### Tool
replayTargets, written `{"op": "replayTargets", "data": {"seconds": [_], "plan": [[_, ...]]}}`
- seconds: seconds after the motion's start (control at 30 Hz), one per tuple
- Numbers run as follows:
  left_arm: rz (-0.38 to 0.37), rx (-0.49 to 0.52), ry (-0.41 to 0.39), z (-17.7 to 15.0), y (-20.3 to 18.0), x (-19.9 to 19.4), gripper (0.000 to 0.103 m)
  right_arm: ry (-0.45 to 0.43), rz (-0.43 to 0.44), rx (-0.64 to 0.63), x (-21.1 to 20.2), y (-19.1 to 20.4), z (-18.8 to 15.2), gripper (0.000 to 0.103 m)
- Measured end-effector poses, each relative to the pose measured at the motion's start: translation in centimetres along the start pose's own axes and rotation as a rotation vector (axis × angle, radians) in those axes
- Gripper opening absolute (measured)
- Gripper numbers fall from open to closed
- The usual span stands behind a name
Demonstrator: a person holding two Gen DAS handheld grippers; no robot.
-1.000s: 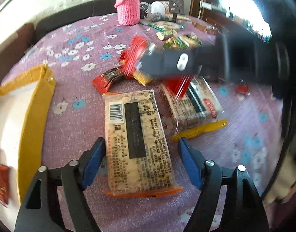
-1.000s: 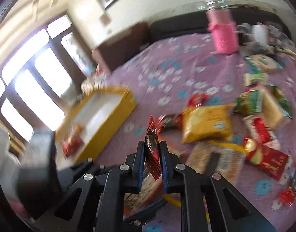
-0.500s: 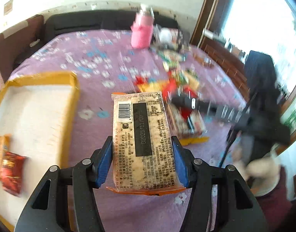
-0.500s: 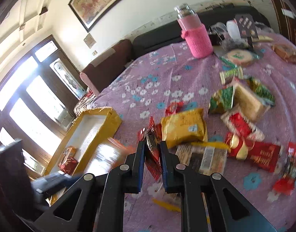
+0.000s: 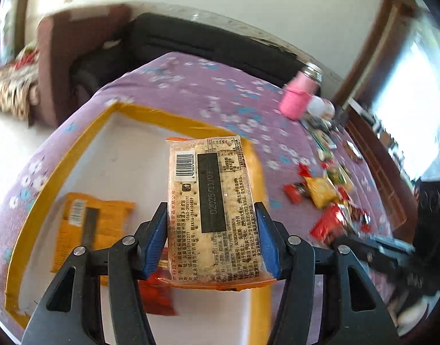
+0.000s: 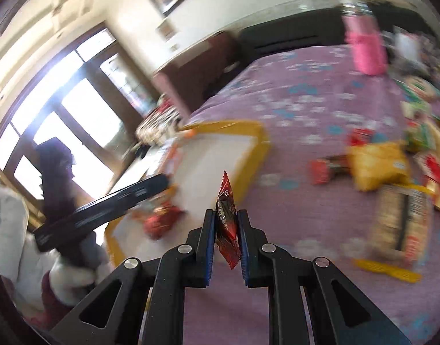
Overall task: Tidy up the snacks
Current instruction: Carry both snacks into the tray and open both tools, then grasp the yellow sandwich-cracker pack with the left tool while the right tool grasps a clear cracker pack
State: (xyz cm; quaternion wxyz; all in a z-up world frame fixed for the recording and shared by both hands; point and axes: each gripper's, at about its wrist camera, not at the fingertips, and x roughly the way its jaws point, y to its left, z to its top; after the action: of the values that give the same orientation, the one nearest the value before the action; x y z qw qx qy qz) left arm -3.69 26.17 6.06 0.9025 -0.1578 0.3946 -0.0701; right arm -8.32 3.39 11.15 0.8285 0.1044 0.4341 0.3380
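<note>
purple flowered cloth (image 5: 208, 86) covers the surface under my two grippers, with a sofa and a bright window behind.

nearest, my left gripper (image 5: 210, 241) is clamped on a cracker pack (image 5: 212, 207), one finger on each long side. the pack's long axis runs straight ahead along the fingers. it hangs over the yellow-rimmed tray (image 5: 84, 132), above the tray's right rim, so the open floor lies just left of it and below. an orange pack (image 5: 90, 227) and a red packet (image 5: 158, 296) already lie in the tray.

my right gripper (image 6: 224, 230) is pinched on a small red sachet (image 6: 227, 224), which stands edge-up between the pads. the tray (image 6: 260, 141) lies ahead and left of it, well apart. the left is clearly the nearer one to unload, i judge, and a small shift left should clear the rim.

farther out, loose snacks (image 5: 323, 192) remain on the cloth, and a pink bottle (image 5: 299, 97) stands near the far edge.

a second ago the cracker pack lay flat on the cloth between open fingers; half a second ago it was gripped and lifted, the tray off to the left. the right has held its sachet throughout.
</note>
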Motion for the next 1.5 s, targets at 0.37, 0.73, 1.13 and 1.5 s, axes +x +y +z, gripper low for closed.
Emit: {"op": "replayTargets", "data": {"seconds": [0.37,0.73,1.13,1.5], "plan": [[0.072,-0.132,0.074,2.3,5.8,2.4,0.056,0.188,0.033,-0.173,8.8,8.5,-1.2,0.015],[0.029,-0.169,0.037,3.2,6.6,1.3,0.056,0.225,-0.023,-0.235,10.8,9.3,-2.7,0.029],[-0.101,-0.089,-0.063,0.5,0.0,-4.6,0.067,-0.065,-0.152,-0.15,0.0,2.5,-2.1,0.061],[-0.201,0.016,0.083,-2.0,-7.8,-0.2,0.067,-0.054,-0.418,0.184,-7.4,-13.0,-4.9,0.064]]}}
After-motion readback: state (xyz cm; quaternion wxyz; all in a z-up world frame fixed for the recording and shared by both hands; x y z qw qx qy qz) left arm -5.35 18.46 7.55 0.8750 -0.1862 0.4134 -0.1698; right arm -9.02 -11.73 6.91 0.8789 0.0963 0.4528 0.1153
